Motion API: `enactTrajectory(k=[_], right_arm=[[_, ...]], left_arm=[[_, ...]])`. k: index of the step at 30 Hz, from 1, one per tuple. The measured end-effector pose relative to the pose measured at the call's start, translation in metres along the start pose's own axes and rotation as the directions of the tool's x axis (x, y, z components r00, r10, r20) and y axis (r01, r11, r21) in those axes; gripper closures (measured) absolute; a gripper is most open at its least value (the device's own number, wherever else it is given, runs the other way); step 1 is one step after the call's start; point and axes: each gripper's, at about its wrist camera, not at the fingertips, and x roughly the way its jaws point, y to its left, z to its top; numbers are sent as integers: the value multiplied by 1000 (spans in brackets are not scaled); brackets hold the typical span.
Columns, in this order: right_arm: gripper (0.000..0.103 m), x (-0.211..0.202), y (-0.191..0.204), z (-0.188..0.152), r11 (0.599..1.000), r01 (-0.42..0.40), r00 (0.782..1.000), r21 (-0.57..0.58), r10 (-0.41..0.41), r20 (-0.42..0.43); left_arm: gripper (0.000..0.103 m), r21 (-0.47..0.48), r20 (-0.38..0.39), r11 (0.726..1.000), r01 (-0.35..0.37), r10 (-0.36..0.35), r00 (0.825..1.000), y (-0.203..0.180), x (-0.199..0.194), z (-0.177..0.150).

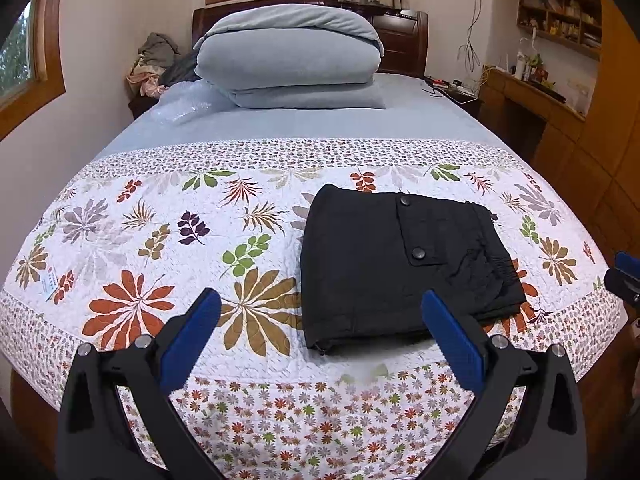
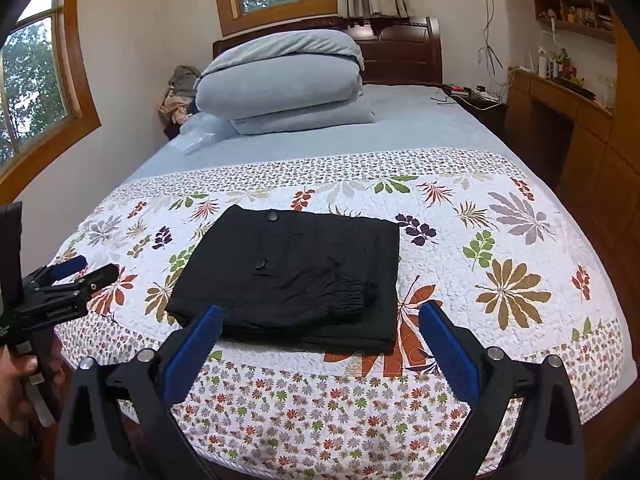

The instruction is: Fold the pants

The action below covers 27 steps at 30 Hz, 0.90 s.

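Black pants [image 1: 396,264] lie folded into a flat rectangle on the floral quilt [image 1: 160,248] near the foot of the bed, pocket flap with two buttons on top. They also show in the right wrist view [image 2: 296,276]. My left gripper [image 1: 320,304] is open and empty, held back from the near edge of the pants. My right gripper [image 2: 320,318] is open and empty, just short of the pants' near edge. The left gripper also shows at the left edge of the right wrist view [image 2: 76,270]. The right gripper's tip shows at the right edge of the left wrist view [image 1: 624,272].
A folded grey-blue duvet [image 1: 288,56] sits at the head of the bed by the dark headboard [image 1: 400,36]. A clothes pile [image 1: 154,64] lies at the back left. A wooden desk and shelves [image 1: 552,92] stand along the right. The quilt's foot edge [image 1: 320,420] hangs just below me.
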Motion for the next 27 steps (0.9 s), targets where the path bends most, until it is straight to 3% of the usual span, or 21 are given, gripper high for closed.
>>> enactTrajectory(k=[20,22,25,27], right_arm=[[3,3,12,-4,996,18,1000,-91,-17,8],[3,4,12,-4,995,19,1000,-94,-18,8],[3,4,12,-5,995,21,1000,-96,-20,7],[3,5,12,-4,995,20,1000,-98,-20,6]], left_arm=[[3,-24,10,999,28,-27,1000,5,3,-2],[3,-6,19,1000,-24,24,1000,4,2,-3],[2,12,95,995,-100,98,991,1,-7,-8],[2,26,113,993,-114,111,987,-2,-10,-8]])
